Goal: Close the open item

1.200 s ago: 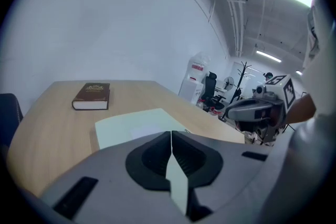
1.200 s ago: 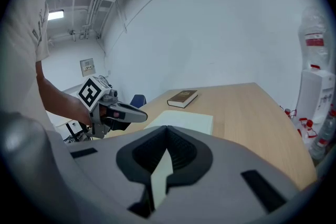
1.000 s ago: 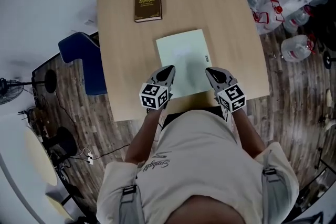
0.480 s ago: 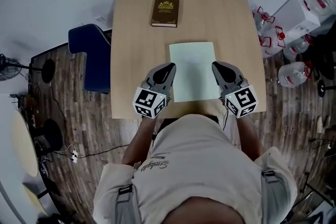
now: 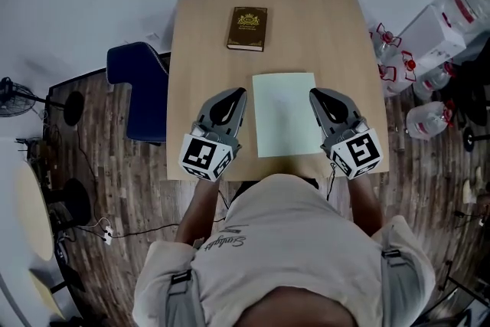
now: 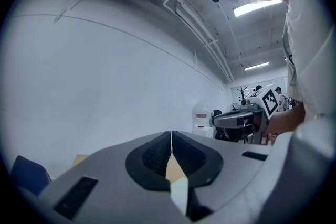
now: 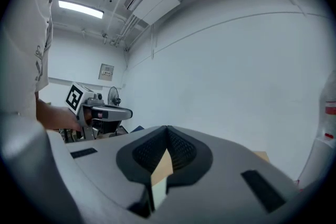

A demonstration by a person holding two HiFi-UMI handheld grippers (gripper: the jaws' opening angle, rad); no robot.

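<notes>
A pale green flat item [image 5: 285, 112], like a thin book or folder, lies flat near the front of the wooden table [image 5: 199, 34]. Only one plain green face shows. My left gripper [image 5: 236, 93] hovers just left of it with its jaws shut and nothing between them. On the item's right side my right gripper [image 5: 315, 95] is also shut and empty. In the left gripper view the jaws [image 6: 171, 135] meet in a closed seam and point at a white wall. The right gripper view shows its jaws [image 7: 167, 129] closed in the same way.
A closed brown book [image 5: 247, 28] with gold print lies at the table's far side. A blue chair [image 5: 142, 88] stands left of the table. Several water bottles [image 5: 429, 119] and a white dispenser [image 5: 452, 19] stand on the floor at the right.
Both grippers have risen toward the camera and drawn off the green item's edges to stand beside it. The head view has shifted, so the table sits further right.
</notes>
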